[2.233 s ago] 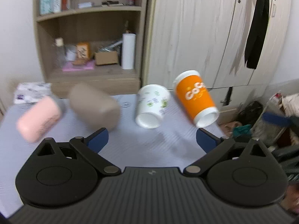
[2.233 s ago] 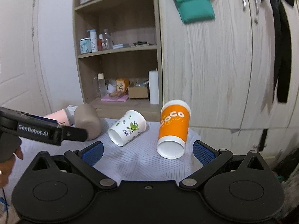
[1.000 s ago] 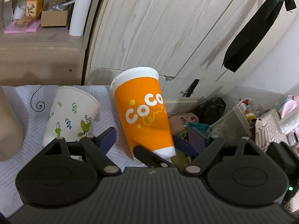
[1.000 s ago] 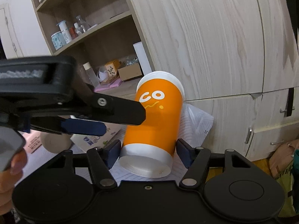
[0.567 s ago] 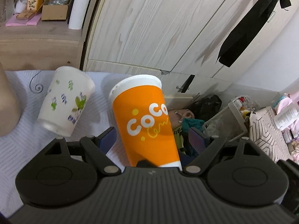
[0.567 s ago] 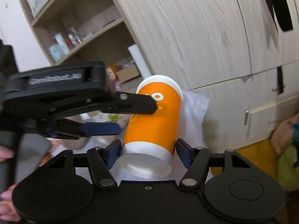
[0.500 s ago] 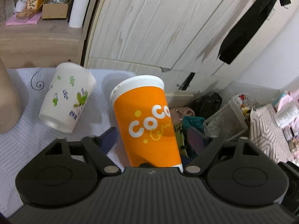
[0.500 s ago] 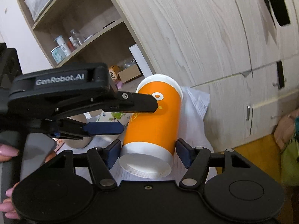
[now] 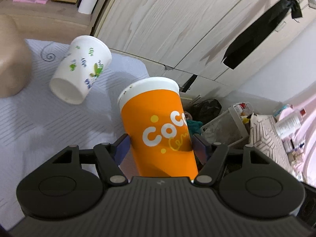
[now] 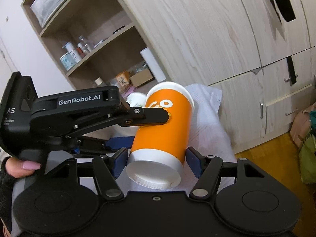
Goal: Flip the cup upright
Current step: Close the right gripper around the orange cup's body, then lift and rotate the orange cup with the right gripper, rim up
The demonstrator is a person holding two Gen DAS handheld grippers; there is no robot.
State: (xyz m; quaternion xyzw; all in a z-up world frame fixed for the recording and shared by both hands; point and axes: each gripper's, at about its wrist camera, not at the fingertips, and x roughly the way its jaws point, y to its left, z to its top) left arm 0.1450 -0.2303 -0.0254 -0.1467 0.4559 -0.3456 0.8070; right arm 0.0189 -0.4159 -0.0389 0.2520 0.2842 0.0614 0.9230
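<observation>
Wardrobe [image 9: 167, 25] behind; "Coco" cup [image 9: 162, 130] in both tongs.

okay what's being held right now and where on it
The orange cup: the right claw grips its white-banded end, and the left claw clamps its orange body.

White leaf-print paper cup [image 9: 80, 72] lies on its side on pale striped tablecloth [image 9: 39, 118]; beige rounded object [image 9: 11, 59] beside it. Black ribbon [image 9: 262, 29] hangs on wooden wardrobe [image 9: 167, 19].
</observation>
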